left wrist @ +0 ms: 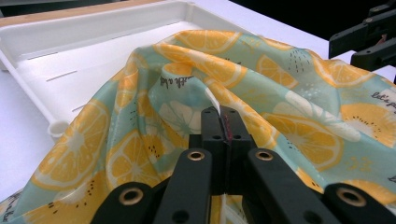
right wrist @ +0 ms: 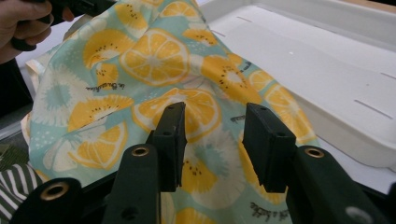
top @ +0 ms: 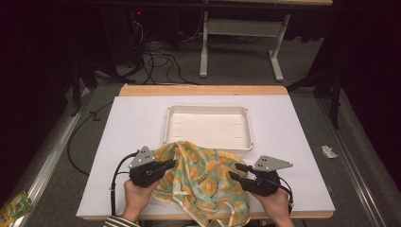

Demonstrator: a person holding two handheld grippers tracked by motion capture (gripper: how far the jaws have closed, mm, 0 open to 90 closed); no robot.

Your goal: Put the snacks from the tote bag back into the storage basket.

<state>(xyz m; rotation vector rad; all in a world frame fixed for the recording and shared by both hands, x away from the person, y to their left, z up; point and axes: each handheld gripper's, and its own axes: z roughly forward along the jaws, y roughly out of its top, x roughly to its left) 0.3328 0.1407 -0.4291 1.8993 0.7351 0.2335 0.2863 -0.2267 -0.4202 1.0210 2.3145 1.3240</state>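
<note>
**Left gripper pinches fruit-print cloth; right stands open beside it**

L gripper (left wrist: 223, 122): jaws clamped together on a raised fold of the cloth (left wrist: 280, 93), a thin edge of fabric poking up between the pads at 12 o'clock in the left gripper view. Cloth is teal w/ orange citrus slices and small script lettering; it tents up from the pinch and falls away to both sides.

R gripper (right wrist: 215, 135): jaws apart, w/ a clear gap between the pads; cloth (right wrist: 154, 60) lies behind and below that gap, and the pads aren't pressing on it. In the right gripper view the fabric spreads from 6 to 11 o'clock; the person's other hand (right wrist: 21, 23) shows at 10 o'clock.

High view: cloth (top: 203, 179) lies bunched at the near edge of the table (top: 132, 123), at 6 o'clock, its lower end draping over that edge. L gripper (top: 171, 164) sits at the cloth's 9 o'clock side, R gripper (top: 235, 171) at its 3 o'clock side, tips pointing toward each other. Person's hands come in at 6 o'clock; a striped sleeve (top: 116, 221) shows at 7 o'clock.

White tray (top: 208, 109) lies at 12 o'clock from the cloth, mid-table. The cloth's far fold overlaps the tray's near rim. Cables (top: 161, 59) lie on the floor beyond the table, at 11 o'clock.
</note>
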